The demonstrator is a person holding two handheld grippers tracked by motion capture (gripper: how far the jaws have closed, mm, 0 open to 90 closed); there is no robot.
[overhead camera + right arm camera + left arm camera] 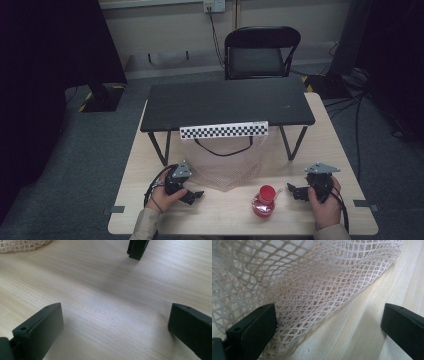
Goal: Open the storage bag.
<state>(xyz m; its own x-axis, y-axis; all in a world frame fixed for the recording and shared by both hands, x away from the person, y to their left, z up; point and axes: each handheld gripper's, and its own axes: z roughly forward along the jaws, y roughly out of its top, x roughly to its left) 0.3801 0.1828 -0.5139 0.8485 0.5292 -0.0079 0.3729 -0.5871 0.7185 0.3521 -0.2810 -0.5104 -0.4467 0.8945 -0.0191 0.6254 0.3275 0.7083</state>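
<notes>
Hanging from the small black raised shelf, the pale net bag with a dark cord handle (225,162) drapes at the frame's centre, above the red round-bodied bottle (264,201) at lower centre. The left gripper (192,195), jaws wide, sits at the net's lower edge; the right gripper (296,191), jaws wide, holds nothing. A careless pinch could snag mesh. The light wooden desk (345,150) stands on grey carpet before a black folding chair (261,50).

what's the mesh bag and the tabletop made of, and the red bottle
Mesh bag: soft off-white netting, likely cotton or synthetic cord; it drapes and folds, with open diamond holes.
Tabletop: pale wood or wood-look laminate, matte; fine straight grain lines show.
Red bottle: seems clear plastic or glass over red contents, with a red cap; too small to tell which.
</notes>
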